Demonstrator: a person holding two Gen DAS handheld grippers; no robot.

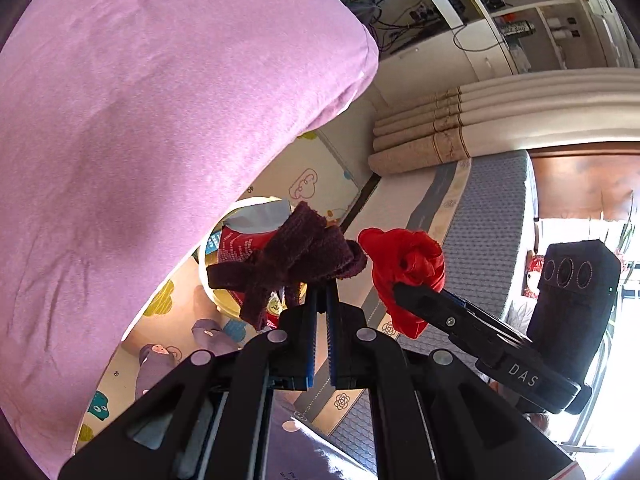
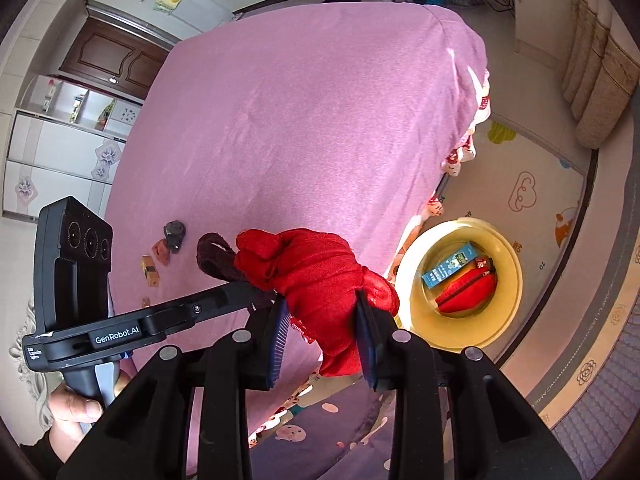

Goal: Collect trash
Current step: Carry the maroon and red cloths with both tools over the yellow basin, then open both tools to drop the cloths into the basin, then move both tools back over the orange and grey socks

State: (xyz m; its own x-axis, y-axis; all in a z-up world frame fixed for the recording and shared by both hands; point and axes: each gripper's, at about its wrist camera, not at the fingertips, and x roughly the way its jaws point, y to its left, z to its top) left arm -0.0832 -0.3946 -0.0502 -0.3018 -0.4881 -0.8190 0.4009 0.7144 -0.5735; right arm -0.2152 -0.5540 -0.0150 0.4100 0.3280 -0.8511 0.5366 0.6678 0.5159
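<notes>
My left gripper point(image 1: 322, 286) is shut on a dark maroon knitted cloth point(image 1: 292, 260), held in the air past the bed edge; the cloth also shows in the right wrist view point(image 2: 212, 258). My right gripper point(image 2: 322, 306) is shut on a crumpled red cloth point(image 2: 320, 268), also seen in the left wrist view point(image 1: 404, 268). Both cloths hang side by side. A round yellow bin point(image 2: 508, 300) stands on the floor below to the right, holding a red pouch point(image 2: 468, 288) and a blue box point(image 2: 450, 264). The bin point(image 1: 214, 300) shows in the left view behind the maroon cloth.
A bed with a pink sheet point(image 2: 304, 120) fills the left. Small items lie on it: a dark lump point(image 2: 175, 232), a pinkish scrap point(image 2: 161, 252), a small tan box point(image 2: 150, 270). A patterned play mat point(image 2: 532, 184) covers the floor. Rolled mats point(image 1: 432, 136) and a grey mattress point(image 1: 484, 216) lie beyond.
</notes>
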